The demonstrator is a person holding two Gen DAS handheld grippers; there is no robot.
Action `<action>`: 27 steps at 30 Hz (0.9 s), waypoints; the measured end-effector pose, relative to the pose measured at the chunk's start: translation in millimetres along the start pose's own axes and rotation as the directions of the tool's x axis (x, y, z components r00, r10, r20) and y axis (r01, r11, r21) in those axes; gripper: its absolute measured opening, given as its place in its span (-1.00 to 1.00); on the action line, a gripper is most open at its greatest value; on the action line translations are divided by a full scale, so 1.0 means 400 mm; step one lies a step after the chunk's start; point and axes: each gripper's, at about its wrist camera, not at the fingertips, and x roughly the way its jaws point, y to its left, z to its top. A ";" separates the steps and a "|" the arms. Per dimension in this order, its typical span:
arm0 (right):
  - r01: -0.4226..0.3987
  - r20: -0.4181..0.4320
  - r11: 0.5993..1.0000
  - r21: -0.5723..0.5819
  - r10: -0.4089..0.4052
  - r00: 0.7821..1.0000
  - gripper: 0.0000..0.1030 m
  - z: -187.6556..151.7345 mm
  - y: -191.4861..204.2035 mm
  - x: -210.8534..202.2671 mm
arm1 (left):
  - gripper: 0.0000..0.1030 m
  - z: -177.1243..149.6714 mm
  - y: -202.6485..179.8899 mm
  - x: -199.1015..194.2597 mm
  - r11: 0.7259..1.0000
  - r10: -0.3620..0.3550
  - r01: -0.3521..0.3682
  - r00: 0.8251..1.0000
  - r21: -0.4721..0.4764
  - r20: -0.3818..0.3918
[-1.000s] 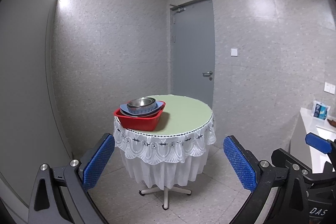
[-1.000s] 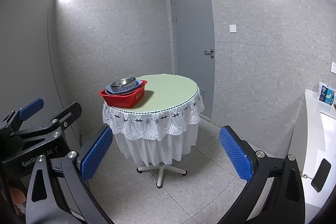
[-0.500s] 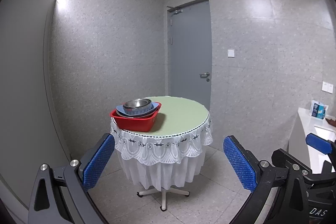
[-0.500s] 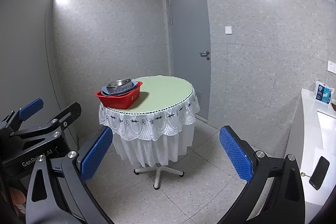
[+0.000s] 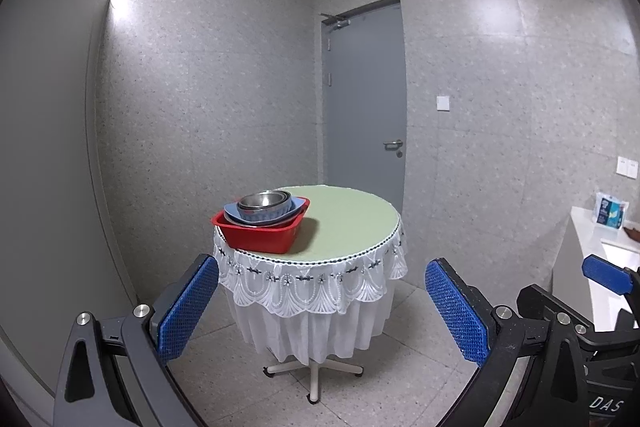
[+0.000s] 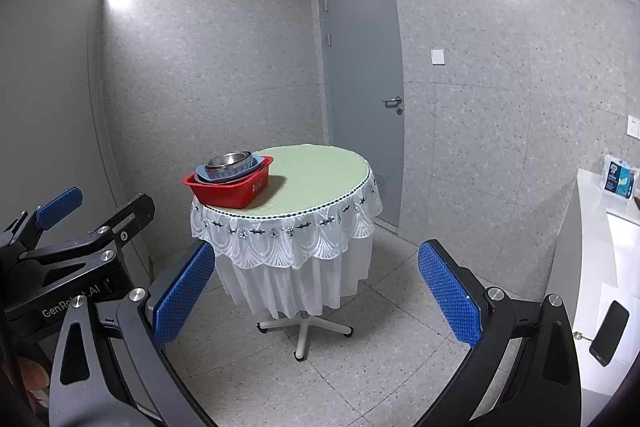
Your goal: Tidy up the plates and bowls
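A red plastic basin [image 5: 260, 235] [image 6: 230, 189] sits on the left side of a round table [image 5: 348, 223] [image 6: 316, 183] with a green top and white lace skirt. In the basin are a blue plate [image 5: 234, 213] and stacked steel bowls [image 5: 264, 201] [image 6: 230, 161]. My left gripper [image 5: 322, 311] is open and empty, well short of the table. My right gripper [image 6: 316, 297] is open and empty too, also away from the table. The left gripper's body shows at the left of the right wrist view [image 6: 60, 267].
A grey door [image 5: 366, 99] stands behind the table. A white counter [image 6: 600, 235] runs along the right wall with a blue packet [image 6: 620, 179] and a black phone [image 6: 608, 333]. Tiled floor lies between me and the table. A grey wall is on the left.
Both views have shifted slightly; the table and basin sit a little lower in the left view and further right. Both grippers stay open and empty.
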 end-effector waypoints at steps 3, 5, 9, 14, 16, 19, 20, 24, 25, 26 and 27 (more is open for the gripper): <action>-0.001 -0.004 1.000 -0.001 0.001 1.000 1.00 -0.001 0.001 0.001 | 0.99 -0.001 -0.004 0.004 1.000 0.003 -0.003 1.000 0.000 0.001; -0.003 -0.003 1.000 0.001 0.003 1.000 1.00 0.003 -0.003 0.004 | 0.99 -0.001 -0.006 0.005 1.000 0.004 -0.004 1.000 0.000 0.001; -0.005 -0.005 1.000 0.000 0.005 1.000 1.00 0.005 -0.007 0.007 | 0.99 -0.001 -0.010 0.009 1.000 0.006 -0.006 1.000 0.000 0.001; -0.007 -0.008 1.000 0.003 0.007 1.000 1.00 0.005 -0.010 0.012 | 0.99 -0.001 -0.014 0.016 1.000 0.007 -0.007 1.000 0.001 0.000; -0.008 -0.010 1.000 0.006 0.008 1.000 1.00 0.005 -0.013 0.015 | 0.99 -0.003 -0.014 0.017 1.000 0.006 -0.006 1.000 0.001 0.000; -0.009 -0.010 1.000 0.007 0.009 1.000 1.00 0.008 -0.017 0.019 | 0.99 -0.001 -0.017 0.021 1.000 0.007 -0.007 1.000 0.002 0.001; -0.010 -0.011 1.000 0.007 0.010 1.000 1.00 0.008 -0.018 0.021 | 0.99 -0.001 -0.017 0.024 1.000 0.007 -0.007 1.000 0.001 0.000; -0.010 -0.010 1.000 0.006 0.010 1.000 1.00 0.007 -0.020 0.025 | 0.99 -0.002 -0.015 0.031 1.000 0.006 -0.006 1.000 -0.004 -0.001; -0.011 -0.011 1.000 0.007 0.011 1.000 1.00 0.006 -0.019 0.023 | 0.99 -0.003 -0.013 0.033 1.000 0.006 -0.006 1.000 -0.004 -0.001; -0.013 -0.012 1.000 0.007 0.013 1.000 1.00 0.007 -0.021 0.026 | 0.99 -0.003 -0.013 0.034 1.000 0.008 -0.008 1.000 -0.004 -0.001; -0.014 -0.012 1.000 0.007 0.014 1.000 1.00 0.006 -0.022 0.028 | 0.99 -0.004 -0.011 0.035 1.000 0.008 -0.008 1.000 -0.004 0.000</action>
